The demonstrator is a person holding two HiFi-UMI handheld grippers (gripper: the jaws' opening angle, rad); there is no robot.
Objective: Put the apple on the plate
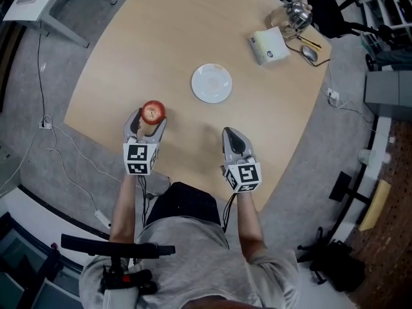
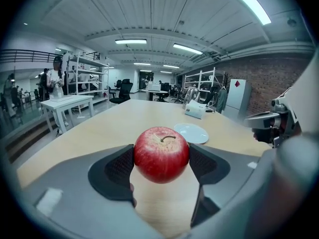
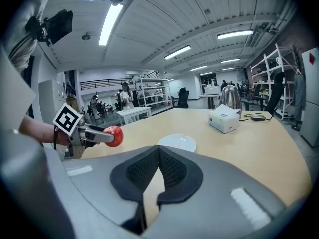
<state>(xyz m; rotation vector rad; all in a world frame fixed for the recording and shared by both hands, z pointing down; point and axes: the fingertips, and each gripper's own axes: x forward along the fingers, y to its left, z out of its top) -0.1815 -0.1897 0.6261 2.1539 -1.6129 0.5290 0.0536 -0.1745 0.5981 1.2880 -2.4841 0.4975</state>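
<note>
A red apple (image 1: 153, 112) (image 2: 161, 154) sits between the pads of my left gripper (image 1: 150, 117) (image 2: 161, 159), which is shut on it and holds it above the wooden table (image 1: 193, 37). The apple (image 3: 114, 136) also shows at the left of the right gripper view. The white plate (image 1: 211, 83) (image 2: 191, 132) (image 3: 177, 143) lies empty on the table, beyond and to the right of the apple. My right gripper (image 1: 232, 138) (image 3: 158, 158) is shut with nothing in it, near the table's front edge, below the plate.
A white tissue box (image 1: 270, 45) (image 3: 225, 118), a metal kettle (image 1: 295, 15) and a computer mouse (image 1: 309, 54) stand at the far right of the table. A white desk (image 1: 38, 2) stands off the table's far left. Cables run over the grey floor.
</note>
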